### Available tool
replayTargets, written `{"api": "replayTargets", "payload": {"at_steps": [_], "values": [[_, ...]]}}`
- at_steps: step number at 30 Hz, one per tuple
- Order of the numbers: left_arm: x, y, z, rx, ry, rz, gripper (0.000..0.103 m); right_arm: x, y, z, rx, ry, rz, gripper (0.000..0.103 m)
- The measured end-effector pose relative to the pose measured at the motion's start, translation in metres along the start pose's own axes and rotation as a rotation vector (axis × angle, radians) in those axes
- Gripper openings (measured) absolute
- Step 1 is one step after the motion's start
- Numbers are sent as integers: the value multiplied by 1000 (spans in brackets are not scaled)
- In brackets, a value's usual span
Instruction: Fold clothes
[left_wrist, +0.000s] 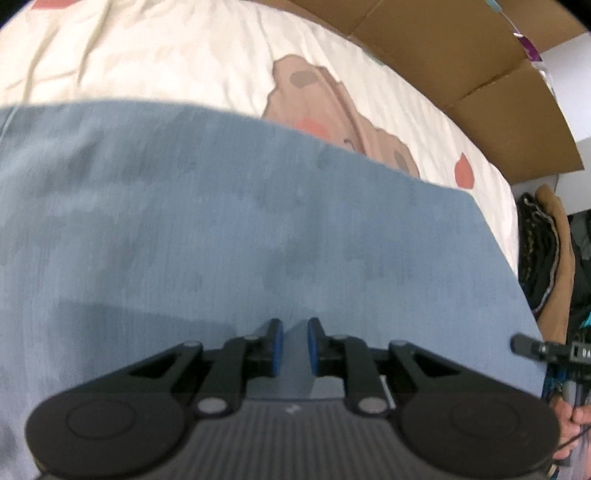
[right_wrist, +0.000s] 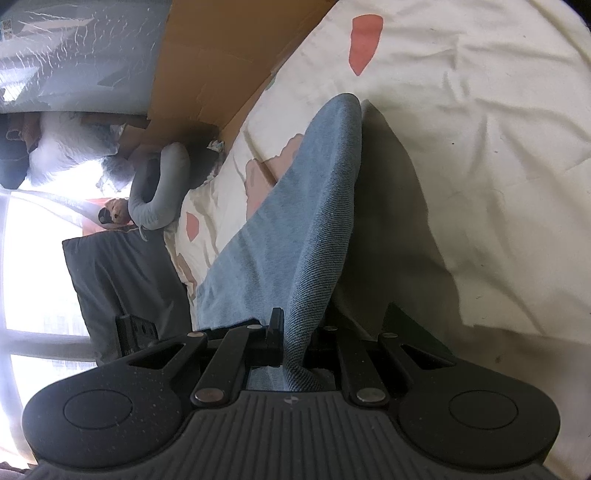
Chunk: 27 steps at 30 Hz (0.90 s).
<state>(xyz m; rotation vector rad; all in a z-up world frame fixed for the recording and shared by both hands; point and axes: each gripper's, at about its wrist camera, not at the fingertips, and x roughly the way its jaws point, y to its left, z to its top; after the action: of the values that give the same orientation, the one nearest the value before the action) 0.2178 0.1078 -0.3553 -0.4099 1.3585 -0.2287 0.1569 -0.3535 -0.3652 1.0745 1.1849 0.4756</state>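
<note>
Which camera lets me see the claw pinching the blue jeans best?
The right wrist view: the right gripper pinches a fold of the blue jeans. The left wrist view shows them lying flat, unpinched.

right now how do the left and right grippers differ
The left gripper has a small gap between its blue pads, with nothing pinched; the right gripper is clamped on a raised fold of the blue denim garment. The left hangs over flat denim; the right lifts its fold off the patterned bedsheet. Both are black two-finger tools.
</note>
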Motion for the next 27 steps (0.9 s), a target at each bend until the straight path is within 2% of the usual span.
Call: {"api": "replayTargets", "payload": {"at_steps": [9, 11, 13, 16, 21, 25, 27], "values": [[7, -9, 42, 40, -71, 17, 15, 4, -15, 1, 34, -15, -9, 11], [10, -12, 54, 43, -94, 24, 15, 6, -24, 2, 57, -14, -11, 16], [13, -15, 64, 34, -115, 26, 15, 8, -33, 4, 77, -15, -4, 32], [18, -20, 73, 37, -134, 28, 15, 11, -42, 5, 92, -24, -16, 35], [22, -24, 77, 37, -150, 26, 15, 15, -51, 11, 106, -51, -36, 36], [22, -19, 71, 5, -159, 8, 12, 16, -52, 14, 84, -114, -79, 36], [23, -17, 65, -3, -152, -1, 11, 18, -54, 15, 86, -120, -75, 31]]}}
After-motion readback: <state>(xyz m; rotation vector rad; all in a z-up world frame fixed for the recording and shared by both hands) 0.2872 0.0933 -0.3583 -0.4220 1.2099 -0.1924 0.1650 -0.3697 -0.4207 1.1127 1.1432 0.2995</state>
